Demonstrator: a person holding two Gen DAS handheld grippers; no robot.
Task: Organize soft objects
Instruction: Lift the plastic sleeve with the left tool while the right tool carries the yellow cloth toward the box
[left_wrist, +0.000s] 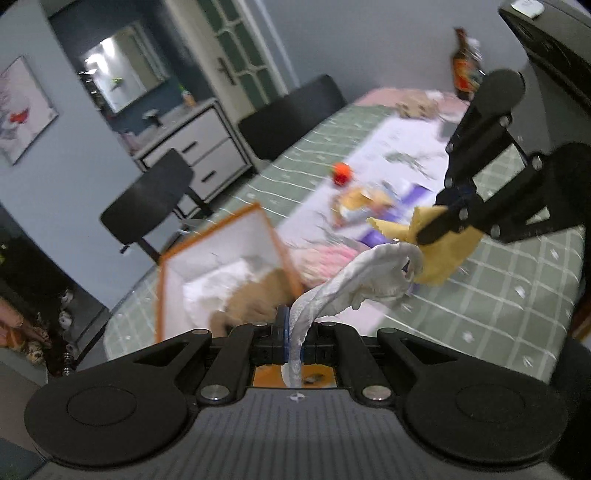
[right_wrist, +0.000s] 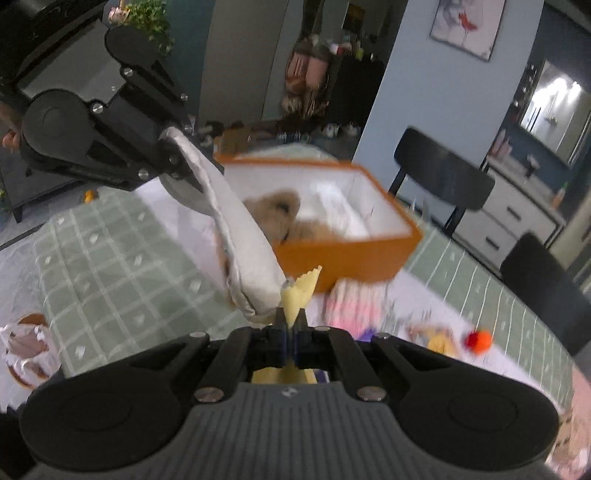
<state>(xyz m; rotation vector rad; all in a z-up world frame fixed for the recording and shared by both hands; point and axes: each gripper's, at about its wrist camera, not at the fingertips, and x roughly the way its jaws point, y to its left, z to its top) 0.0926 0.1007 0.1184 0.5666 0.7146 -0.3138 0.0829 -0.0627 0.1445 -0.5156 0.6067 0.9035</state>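
So my left tongs (left_wrist: 291, 332) are clamped on a limp white cloth (left_wrist: 354, 284) and the right (right_wrist: 291, 332) on a floppy yellow one (right_wrist: 301, 291), both dangling weightless over the table near the orange box (right_wrist: 343, 254), so pinching an edge works fine.

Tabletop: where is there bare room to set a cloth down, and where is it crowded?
Free: checked cloth left of the orange box, and the table's near right part. Crowded: beside the box, around the pink item and orange ball.
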